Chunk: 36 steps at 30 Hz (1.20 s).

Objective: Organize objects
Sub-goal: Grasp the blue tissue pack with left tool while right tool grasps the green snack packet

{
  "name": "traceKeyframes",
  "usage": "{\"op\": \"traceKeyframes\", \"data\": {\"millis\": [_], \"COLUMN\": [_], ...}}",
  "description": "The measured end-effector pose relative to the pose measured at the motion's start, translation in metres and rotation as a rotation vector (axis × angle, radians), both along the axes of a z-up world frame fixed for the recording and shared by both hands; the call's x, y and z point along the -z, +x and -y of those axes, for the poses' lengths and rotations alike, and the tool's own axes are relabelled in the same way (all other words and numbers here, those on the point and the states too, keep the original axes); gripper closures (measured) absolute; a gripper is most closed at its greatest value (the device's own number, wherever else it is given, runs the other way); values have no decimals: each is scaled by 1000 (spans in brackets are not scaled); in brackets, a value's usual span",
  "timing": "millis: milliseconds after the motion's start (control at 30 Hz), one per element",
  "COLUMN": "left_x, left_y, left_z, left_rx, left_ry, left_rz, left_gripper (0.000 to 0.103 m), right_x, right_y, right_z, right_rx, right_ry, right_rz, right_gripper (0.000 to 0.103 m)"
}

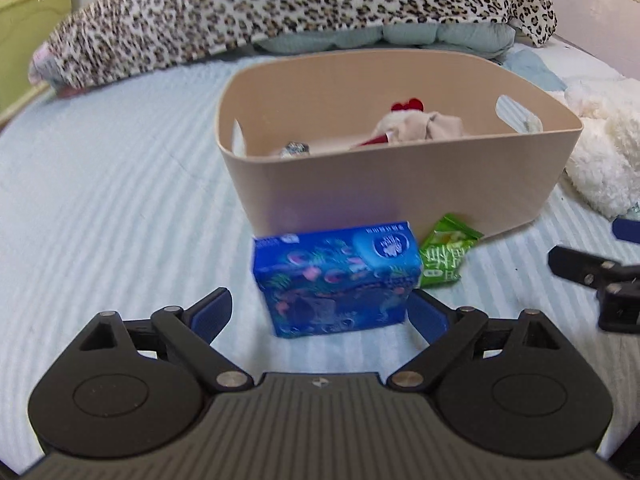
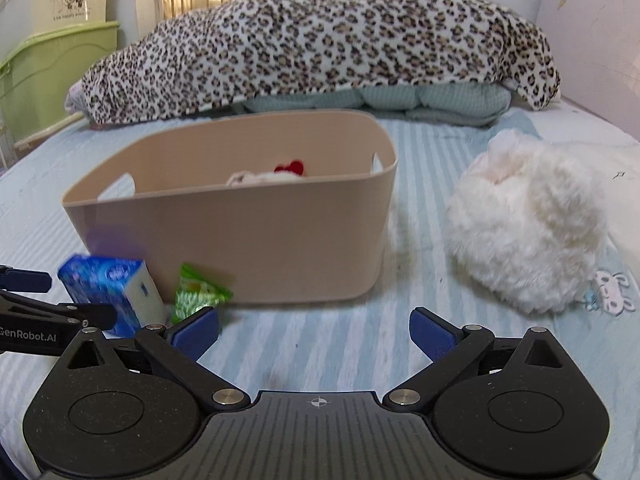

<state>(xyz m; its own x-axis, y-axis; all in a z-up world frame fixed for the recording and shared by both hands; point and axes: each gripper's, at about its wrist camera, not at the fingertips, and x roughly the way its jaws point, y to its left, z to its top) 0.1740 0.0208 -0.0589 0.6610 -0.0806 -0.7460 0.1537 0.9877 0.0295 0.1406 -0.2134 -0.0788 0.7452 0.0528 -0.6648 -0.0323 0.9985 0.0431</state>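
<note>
In the left wrist view, the left gripper [image 1: 320, 312] is seen at the bottom of the frame with its jaws spread wide. A blue tissue pack [image 1: 336, 278] stands on the striped bedsheet [image 1: 112, 208] at lower centre, between the blue finger pads [image 1: 210, 312]; the right-hand pad lies right against the pack, though contact cannot be confirmed, while the left-hand pad is apart from it. A green snack packet [image 1: 448, 250] is placed just right of the pack, against the foot of the beige bin [image 1: 392, 184] that fills the middle of the frame. Inside the bin a cream plush with a red bow [image 1: 416, 122] and a small wrapped item [image 1: 296, 148] are visible. A white fluffy toy [image 1: 600, 152] is seen at the right edge, and part of the right gripper [image 1: 592, 276] below it. A leopard-print blanket [image 1: 280, 8] spans the top.

In the right wrist view, the right gripper [image 2: 314, 338] is shown at the bottom with its jaws wide apart and nothing between them. The tissue pack [image 2: 108, 292] appears at lower left, the snack packet [image 2: 198, 294] beside it, the bin [image 2: 248, 216] at centre left, the fluffy toy [image 2: 528, 216] at right. Green storage boxes [image 2: 52, 68] are stacked at upper left.
</note>
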Motion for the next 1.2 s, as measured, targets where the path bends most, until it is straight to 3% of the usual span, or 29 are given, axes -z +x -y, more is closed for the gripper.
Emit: {"op": "traceKeyframes", "data": {"millis": [133, 267, 433, 900, 1000, 1200], "left_x": [11, 22, 32, 44, 45, 41], "left_y": [5, 12, 22, 39, 41, 41], "left_z": [3, 9, 4, -31, -40, -43], "left_rx": [6, 15, -5, -70, -78, -89], "left_ry": [-39, 4, -13, 50, 21, -18], "left_rz": [-14, -1, -12, -12, -21, -25], "left_gripper": [8, 7, 5, 4, 5, 9], "right_x": [11, 19, 27, 55, 55, 51], "right_y": [4, 10, 21, 53, 60, 66], "right_z": [-5, -9, -17, -62, -66, -74], "right_rx": [-12, -24, -42, -92, -92, -129], "right_ry": [-4, 7, 48, 124, 116, 34], "right_rz": [-24, -45, -65, -112, -106, -99], "right_gripper": [0, 0, 0, 2, 9, 39]}}
